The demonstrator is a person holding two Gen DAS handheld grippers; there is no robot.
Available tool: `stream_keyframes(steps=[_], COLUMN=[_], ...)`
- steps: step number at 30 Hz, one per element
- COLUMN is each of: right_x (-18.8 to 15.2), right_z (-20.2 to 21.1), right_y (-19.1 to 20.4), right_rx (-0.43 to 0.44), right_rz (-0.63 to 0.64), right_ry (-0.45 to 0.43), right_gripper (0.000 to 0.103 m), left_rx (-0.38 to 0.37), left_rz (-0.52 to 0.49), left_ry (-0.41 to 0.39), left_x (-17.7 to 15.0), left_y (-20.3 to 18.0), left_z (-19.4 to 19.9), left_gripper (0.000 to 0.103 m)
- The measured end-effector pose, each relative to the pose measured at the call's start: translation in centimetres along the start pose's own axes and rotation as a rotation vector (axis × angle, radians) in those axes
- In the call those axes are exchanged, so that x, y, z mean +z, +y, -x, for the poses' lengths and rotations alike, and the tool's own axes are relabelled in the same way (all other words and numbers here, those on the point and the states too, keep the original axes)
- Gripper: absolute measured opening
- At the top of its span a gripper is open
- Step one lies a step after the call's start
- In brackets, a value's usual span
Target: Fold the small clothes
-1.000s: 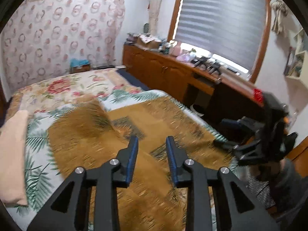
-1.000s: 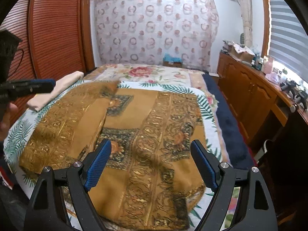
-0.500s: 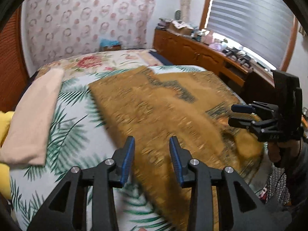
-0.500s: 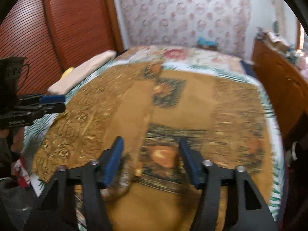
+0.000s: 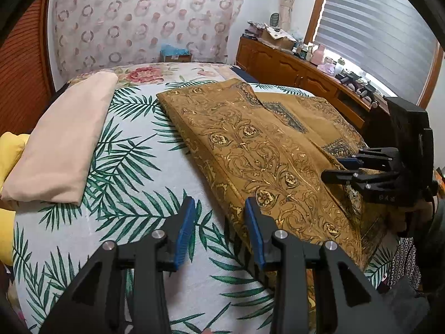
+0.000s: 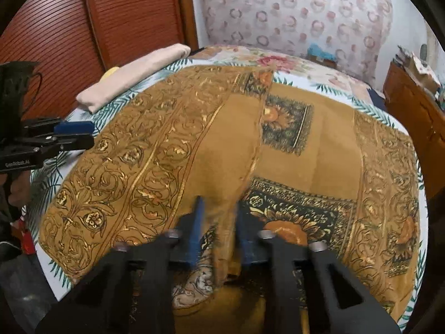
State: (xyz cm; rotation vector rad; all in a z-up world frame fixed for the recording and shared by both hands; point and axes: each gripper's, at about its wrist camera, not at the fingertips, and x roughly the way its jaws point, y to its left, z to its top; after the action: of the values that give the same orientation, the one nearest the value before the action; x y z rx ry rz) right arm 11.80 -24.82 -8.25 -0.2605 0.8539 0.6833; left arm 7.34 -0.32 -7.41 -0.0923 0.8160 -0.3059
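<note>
Two grippers at work on a half-folded cloth (image 5: 250, 144) spread across a bed (image 5: 133, 172).

The left gripper (image 5: 218, 229) hovers over bare bedspread just left of the cloth's near edge, jaws part-spread and holding nothing; a beige pillow (image 5: 64, 142) lies far left. The right gripper (image 6: 219, 228) is at the near edge of the folded flap, jaws narrowed around a raised ridge of fabric, though blur hides whether they grip it. With only one side held, the flap could slip or skew when lifted.
</note>
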Motion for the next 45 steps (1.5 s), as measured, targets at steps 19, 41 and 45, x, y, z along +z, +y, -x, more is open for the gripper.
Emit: stream_keyframes(steps=[19,41,45], right_x=[-1.6,-8.6,-9.2], right_z=[7.7,13.4,12.3], right_y=[-4.8,-12.2,-12.3], right_rx=[-0.12,-0.309,-0.312], right_rz=[-0.068,-0.207,-0.219], right_ry=[-0.165,-0.146,-0.12], right_gripper=[0.004,0.004,0.004], left_rx=[-0.034,-0.09,-0.095], left_rz=[-0.043,-0.13,-0.136], left_ry=[-0.045,-0.027,-0.013], left_x=[1.6,4.2,4.0], left_y=[-1.7,-7.4,-8.0], left_z=[1.0,-2.6,-3.1], left_gripper=[0.035,0.035,0.035])
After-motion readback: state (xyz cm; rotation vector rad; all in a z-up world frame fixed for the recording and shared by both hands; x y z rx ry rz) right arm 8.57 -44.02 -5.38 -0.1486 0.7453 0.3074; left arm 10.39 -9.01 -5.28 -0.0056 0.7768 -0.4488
